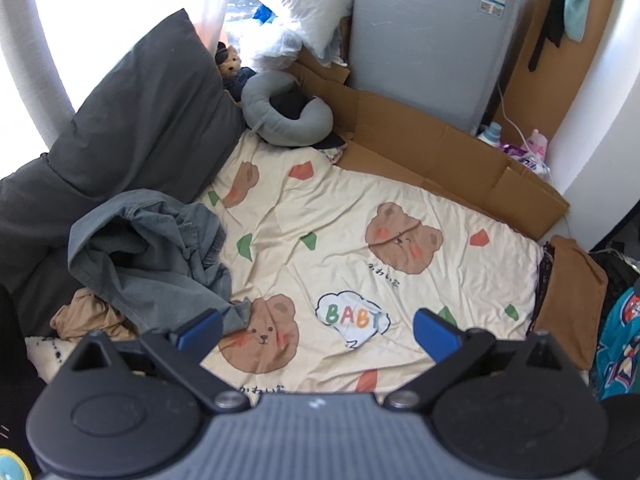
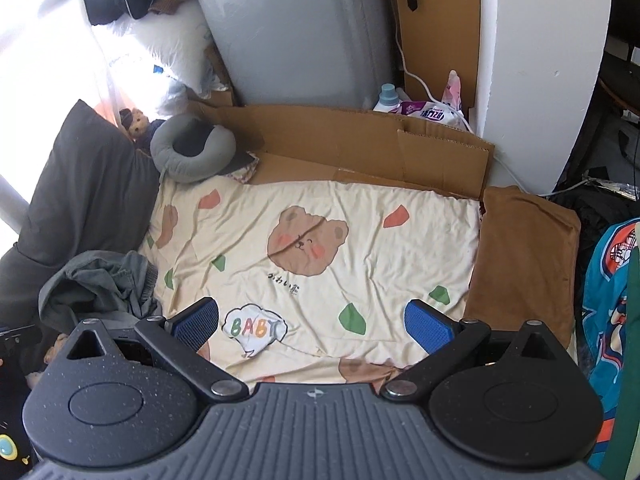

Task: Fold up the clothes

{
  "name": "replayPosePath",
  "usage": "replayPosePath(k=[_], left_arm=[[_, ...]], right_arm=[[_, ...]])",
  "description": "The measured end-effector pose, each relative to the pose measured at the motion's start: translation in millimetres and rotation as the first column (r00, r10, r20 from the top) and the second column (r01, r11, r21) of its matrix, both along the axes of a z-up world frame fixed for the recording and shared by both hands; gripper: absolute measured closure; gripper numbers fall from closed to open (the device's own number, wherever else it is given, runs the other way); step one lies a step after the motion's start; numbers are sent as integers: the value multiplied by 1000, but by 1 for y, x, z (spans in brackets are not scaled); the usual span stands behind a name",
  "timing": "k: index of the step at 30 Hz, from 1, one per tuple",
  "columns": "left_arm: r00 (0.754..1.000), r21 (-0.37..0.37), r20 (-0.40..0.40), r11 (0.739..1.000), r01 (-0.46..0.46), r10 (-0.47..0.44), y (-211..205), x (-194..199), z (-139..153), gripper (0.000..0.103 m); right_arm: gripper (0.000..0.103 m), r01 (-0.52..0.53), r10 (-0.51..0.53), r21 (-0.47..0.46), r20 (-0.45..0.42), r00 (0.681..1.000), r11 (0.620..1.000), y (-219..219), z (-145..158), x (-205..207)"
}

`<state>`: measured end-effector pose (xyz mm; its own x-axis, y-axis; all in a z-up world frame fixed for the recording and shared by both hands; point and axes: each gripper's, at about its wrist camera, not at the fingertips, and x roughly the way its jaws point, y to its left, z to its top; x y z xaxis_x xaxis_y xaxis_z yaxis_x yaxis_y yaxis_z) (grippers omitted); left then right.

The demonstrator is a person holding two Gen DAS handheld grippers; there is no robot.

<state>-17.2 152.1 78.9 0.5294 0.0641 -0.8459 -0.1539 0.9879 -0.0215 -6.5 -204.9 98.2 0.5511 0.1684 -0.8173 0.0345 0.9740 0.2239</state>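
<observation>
A crumpled grey garment (image 1: pixel 152 252) lies in a heap at the left edge of the cream bear-print sheet (image 1: pixel 360 208), over a tan cloth (image 1: pixel 86 320). My left gripper (image 1: pixel 318 334) hovers open above the sheet, its left blue pad (image 1: pixel 200 330) close to the grey heap's lower edge, nothing held. In the right wrist view the grey garment (image 2: pixel 100 284) sits at the left of the cream sheet (image 2: pixel 360 208). My right gripper (image 2: pixel 312 326) is open over the sheet near the "BABY" print (image 2: pixel 254 328), empty. A folded brown cloth (image 2: pixel 524 256) lies at the sheet's right edge.
A dark grey pillow (image 1: pixel 132 120) and a grey neck pillow (image 1: pixel 280 112) lie at the back left. Flattened cardboard (image 1: pixel 432 160) borders the sheet's far side, below a grey appliance (image 1: pixel 432 36). Detergent bottles (image 2: pixel 420 104) stand beside it. Teal printed fabric (image 2: pixel 608 292) hangs at the right.
</observation>
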Motion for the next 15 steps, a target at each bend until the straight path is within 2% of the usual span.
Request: replayPosePath(k=[9, 15], left_arm=[[998, -28, -21, 998, -62, 61, -12, -13, -25, 1], [998, 3, -23, 998, -63, 63, -34, -15, -35, 1]], right_arm=[[1, -50, 48, -39, -47, 998, 998, 20, -22, -10], [1, -85, 81, -47, -79, 994, 995, 35, -39, -15]])
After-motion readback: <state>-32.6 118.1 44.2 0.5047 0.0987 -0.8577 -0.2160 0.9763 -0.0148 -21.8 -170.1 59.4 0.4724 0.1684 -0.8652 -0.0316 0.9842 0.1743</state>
